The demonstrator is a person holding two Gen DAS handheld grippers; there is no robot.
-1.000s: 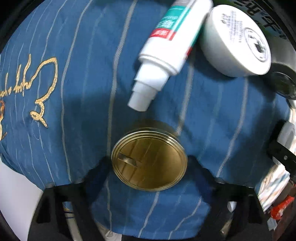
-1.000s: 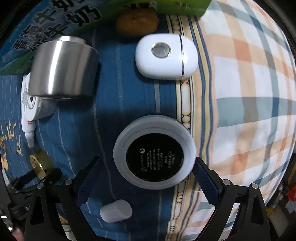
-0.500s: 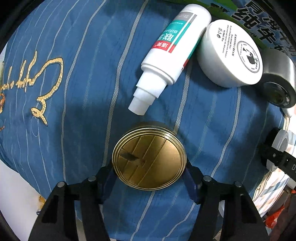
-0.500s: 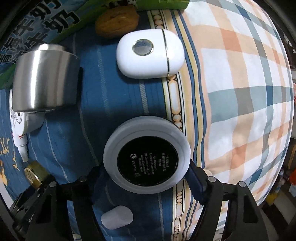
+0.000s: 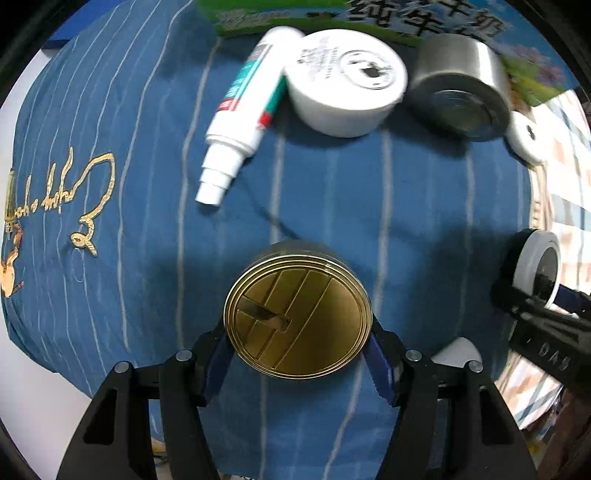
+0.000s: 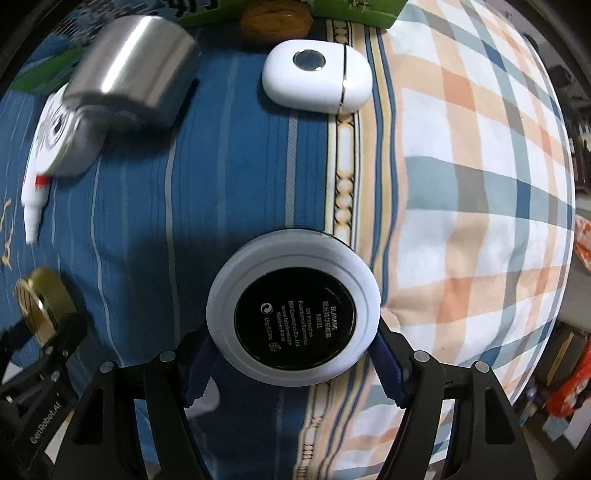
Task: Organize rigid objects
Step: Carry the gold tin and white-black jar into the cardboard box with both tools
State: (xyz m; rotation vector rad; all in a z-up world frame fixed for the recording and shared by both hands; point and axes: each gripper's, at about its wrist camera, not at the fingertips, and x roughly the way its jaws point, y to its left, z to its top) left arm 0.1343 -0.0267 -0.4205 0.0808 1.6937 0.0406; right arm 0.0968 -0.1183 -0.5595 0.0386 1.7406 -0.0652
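Note:
My left gripper (image 5: 297, 343) is shut on a round gold tin (image 5: 297, 317) and holds it over the blue striped cloth (image 5: 129, 206). My right gripper (image 6: 293, 350) is shut on a round white compact with a black base (image 6: 293, 314). That compact also shows at the right edge of the left wrist view (image 5: 537, 267). The gold tin shows at the left of the right wrist view (image 6: 40, 299). Along the far side lie a white tube (image 5: 243, 110), a white cream jar (image 5: 345, 81), a steel cup on its side (image 5: 458, 85) and a white case (image 6: 316, 75).
A green milk carton (image 5: 369, 14) lies behind the row. A walnut (image 6: 275, 20) sits by the white case. A small white cap (image 5: 458, 350) lies on the cloth near my left gripper. A plaid sheet (image 6: 480, 184) covers the right side.
Both grippers have drawn back and lifted with their objects, so the far row now sits higher in both views. The jaws have closed in on the tin and the compact.

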